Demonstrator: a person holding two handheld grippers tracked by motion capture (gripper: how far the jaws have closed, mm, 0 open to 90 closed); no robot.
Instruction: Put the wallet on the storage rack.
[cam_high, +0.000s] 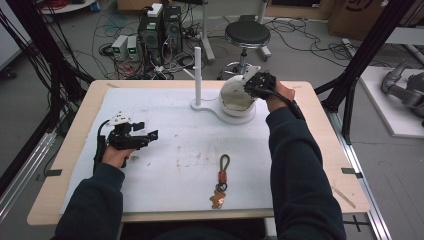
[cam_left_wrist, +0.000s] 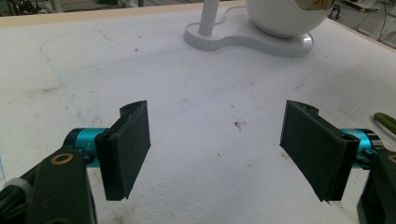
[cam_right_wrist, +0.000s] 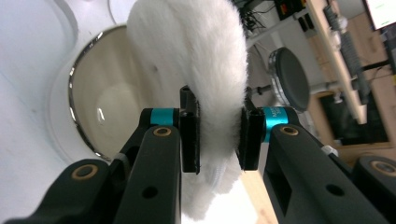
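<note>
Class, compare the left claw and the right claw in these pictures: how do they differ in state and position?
The left claw is open and holds nothing; the right claw is shut on a fluffy white pad. The left claw hangs above bare white mat near the table's left side; the right claw is at the white round holder at the far side. Both have black jaws on turquoise mounts.

The fluffy white pad (cam_right_wrist: 205, 88) runs past the bottom edge below the right gripper (cam_right_wrist: 218, 135); its pinched strip is hidden between the fingers (cam_right_wrist: 190, 133).
</note>
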